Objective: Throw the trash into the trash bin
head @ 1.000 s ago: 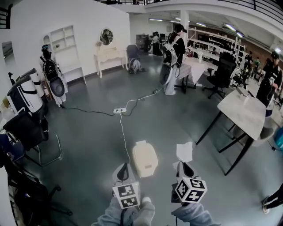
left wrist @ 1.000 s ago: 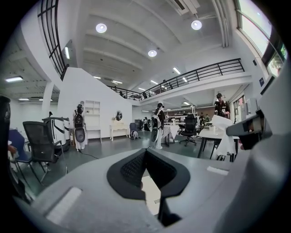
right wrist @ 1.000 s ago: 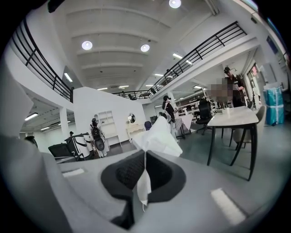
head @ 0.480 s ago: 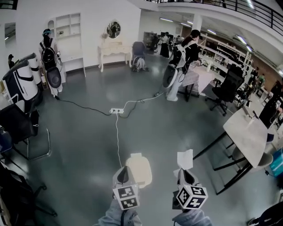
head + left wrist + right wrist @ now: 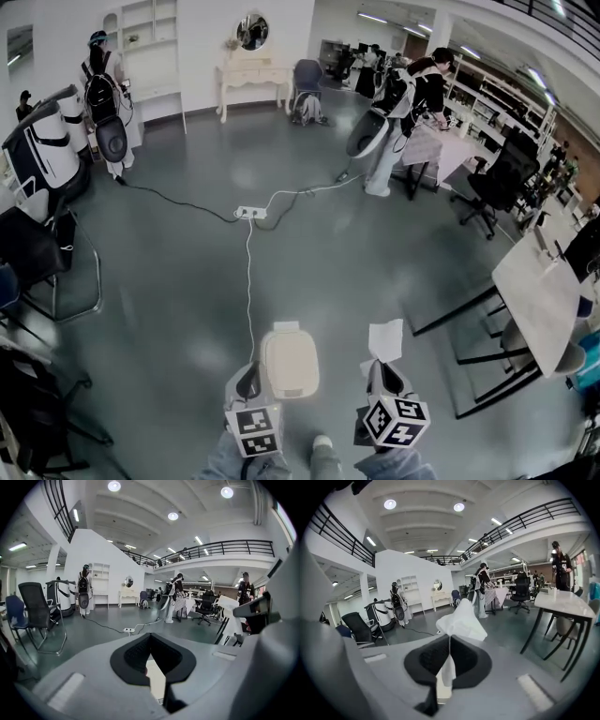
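A cream trash bin (image 5: pixel 290 361) with its lid down stands on the grey floor, just ahead of and between my two grippers. To its right, my right gripper (image 5: pixel 382 367) is shut on a crumpled white tissue (image 5: pixel 385 339) that sticks up past the fingertips. In the right gripper view the tissue (image 5: pixel 461 618) fans out above the pinched jaws of the right gripper (image 5: pixel 450 637). My left gripper (image 5: pixel 247 379) hangs at the bin's left side with its tips together and nothing in them. In the left gripper view the bin (image 5: pixel 157 679) shows below the tips of the left gripper (image 5: pixel 151 634).
A white cable runs from a power strip (image 5: pixel 251 213) down the floor toward the bin. A black chair (image 5: pixel 37 258) and golf bags (image 5: pixel 42 155) line the left wall. A white table (image 5: pixel 544 300) stands at right. A person (image 5: pixel 412 103) stands at the far desks.
The view and both grippers have advanced across the floor; the bin now sits nearer, between the grippers. The tissue stays pinched in the right gripper.
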